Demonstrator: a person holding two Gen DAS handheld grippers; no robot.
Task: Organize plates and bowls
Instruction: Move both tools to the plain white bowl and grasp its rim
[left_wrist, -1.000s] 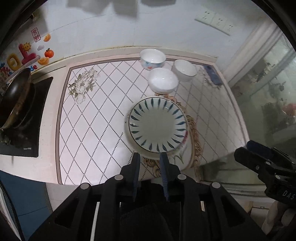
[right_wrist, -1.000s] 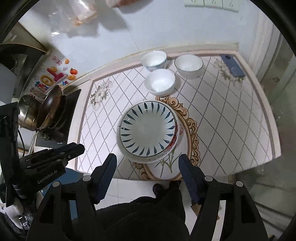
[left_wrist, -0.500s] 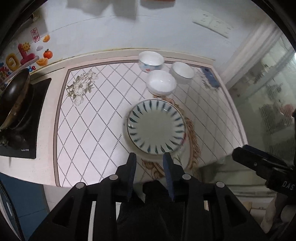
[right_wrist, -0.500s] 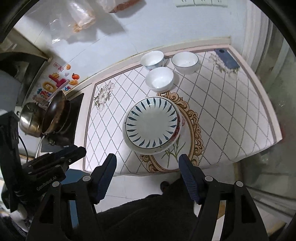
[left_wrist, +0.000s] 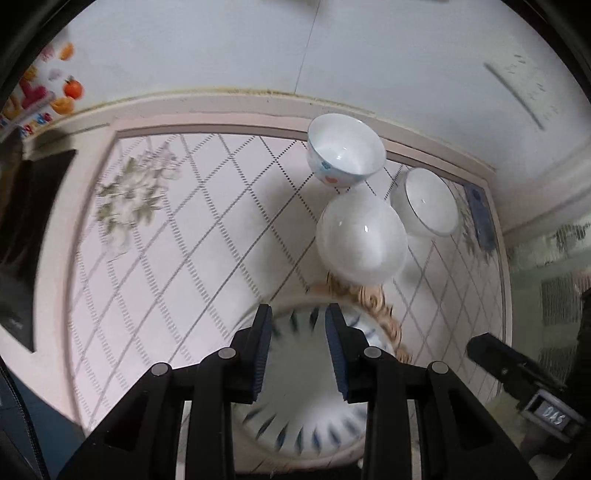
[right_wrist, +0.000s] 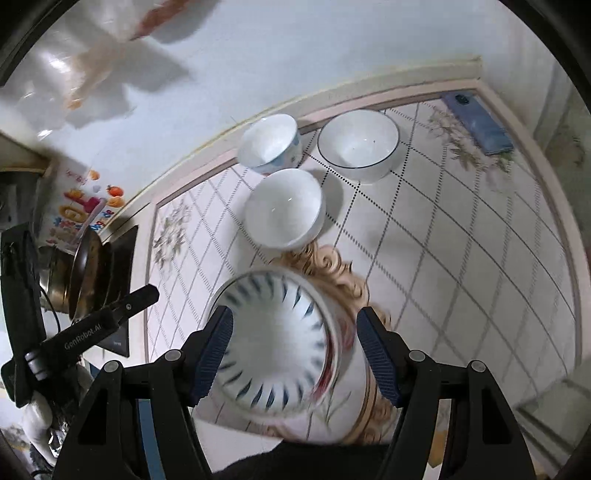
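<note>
A blue-leaf plate (left_wrist: 303, 410) (right_wrist: 273, 350) lies on a larger red-trimmed plate (right_wrist: 341, 354) near the counter's front edge. Behind it stand three bowls: a plain white bowl (left_wrist: 360, 240) (right_wrist: 284, 212), a bowl with blue and red marks (left_wrist: 343, 155) (right_wrist: 269, 144), and a dark-rimmed white bowl (left_wrist: 424, 201) (right_wrist: 358, 144). My left gripper (left_wrist: 298, 332) hovers over the plate's far rim, open by a narrow gap with nothing between its fingers. My right gripper (right_wrist: 295, 332) stands wide open over the same plates, which it straddles from above without touching.
A blue phone (right_wrist: 476, 123) (left_wrist: 480, 214) lies at the counter's back right. A dark pan (right_wrist: 88, 273) sits on a black hob at the left. The tiled wall closes the back, and bare tiled counter (left_wrist: 192, 236) stretches left of the bowls.
Both grippers have dropped and moved forward, so the plates and bowls look much larger and closer. The left jaws have widened slightly. The dishes have not moved.
</note>
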